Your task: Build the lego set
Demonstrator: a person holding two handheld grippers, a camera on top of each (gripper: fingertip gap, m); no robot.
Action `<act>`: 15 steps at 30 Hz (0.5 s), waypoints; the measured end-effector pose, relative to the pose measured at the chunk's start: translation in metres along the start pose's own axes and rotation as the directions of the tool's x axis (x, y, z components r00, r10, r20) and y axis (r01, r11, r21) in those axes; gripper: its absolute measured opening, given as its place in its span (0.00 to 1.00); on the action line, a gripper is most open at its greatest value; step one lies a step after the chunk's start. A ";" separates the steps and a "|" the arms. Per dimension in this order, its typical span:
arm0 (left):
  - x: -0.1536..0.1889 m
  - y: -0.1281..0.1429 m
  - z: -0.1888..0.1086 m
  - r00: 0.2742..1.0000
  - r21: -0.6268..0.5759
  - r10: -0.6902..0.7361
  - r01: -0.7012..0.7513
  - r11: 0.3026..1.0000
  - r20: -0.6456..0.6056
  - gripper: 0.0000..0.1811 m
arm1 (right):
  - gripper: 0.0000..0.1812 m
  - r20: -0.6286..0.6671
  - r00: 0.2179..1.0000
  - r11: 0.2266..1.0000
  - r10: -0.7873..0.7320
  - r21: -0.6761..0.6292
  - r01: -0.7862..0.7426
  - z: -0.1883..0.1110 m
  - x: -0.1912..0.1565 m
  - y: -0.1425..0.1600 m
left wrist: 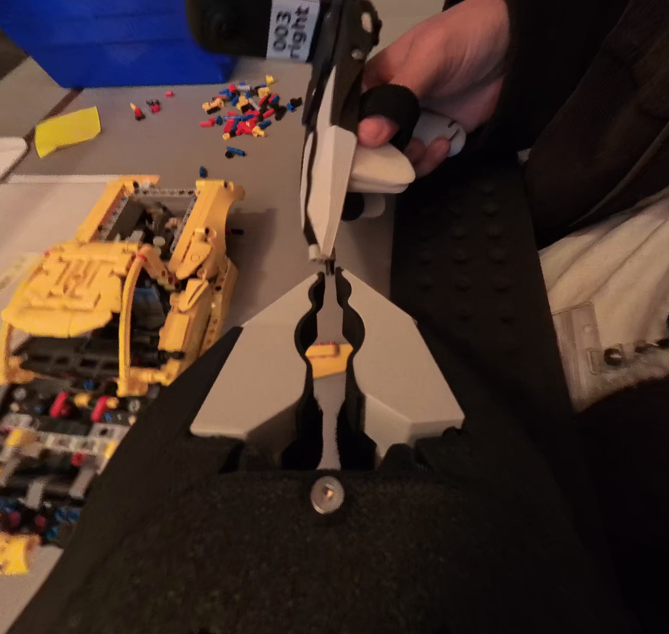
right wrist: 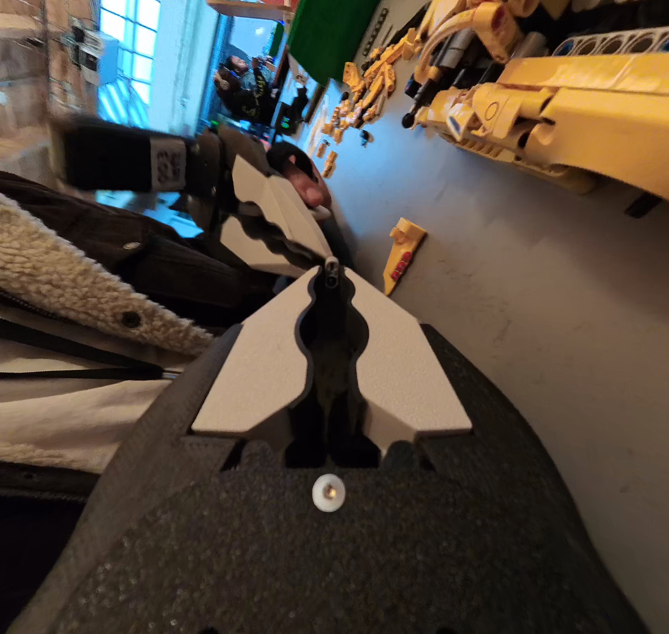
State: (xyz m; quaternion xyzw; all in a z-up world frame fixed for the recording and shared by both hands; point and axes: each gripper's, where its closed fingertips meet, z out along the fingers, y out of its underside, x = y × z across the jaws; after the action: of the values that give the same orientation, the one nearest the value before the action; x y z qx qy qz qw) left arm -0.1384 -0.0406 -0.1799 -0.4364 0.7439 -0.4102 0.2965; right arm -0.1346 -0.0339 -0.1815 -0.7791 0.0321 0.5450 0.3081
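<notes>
In the left wrist view my left gripper is shut, with a small black pin pinched at its tips. My right gripper comes down from above, tip to tip with it, and is shut on a small grey connector. In the right wrist view the right gripper holds that grey connector, and the left gripper meets it from the upper left. The part-built yellow lego car stands on the table to the left; it also shows in the right wrist view. A yellow piece with red pins lies on the table under the grippers.
A pile of small loose pins, a yellow panel and a blue box lie farther back. Loose yellow pieces and a green board are beyond the car. The holder's hand and jacket are close by. The tips of both grippers are at nearly the same place.
</notes>
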 end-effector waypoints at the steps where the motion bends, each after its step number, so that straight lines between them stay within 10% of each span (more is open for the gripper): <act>1: -0.003 0.005 -0.006 0.998 0.005 -0.059 0.060 0.998 -0.016 0.03 | 0.03 -0.041 0.999 1.000 -0.030 -0.004 0.030 -0.002 0.003 0.001; 7: -0.039 0.064 -0.024 0.960 -0.154 -0.279 0.272 0.950 -0.021 0.12 | 0.03 -0.092 0.994 0.997 -0.063 0.036 0.066 -0.002 0.004 0.006; 15: -0.025 0.069 -0.008 0.935 -0.192 -0.274 0.233 0.953 -0.226 0.12 | 0.03 -0.036 0.999 0.998 -0.022 0.051 0.023 0.001 0.001 0.008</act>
State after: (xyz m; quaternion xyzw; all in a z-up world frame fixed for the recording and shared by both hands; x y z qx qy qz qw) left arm -0.1620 0.0044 -0.2337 -0.4964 0.7434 -0.4348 0.1086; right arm -0.1380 -0.0400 -0.1857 -0.7806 0.0427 0.5267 0.3337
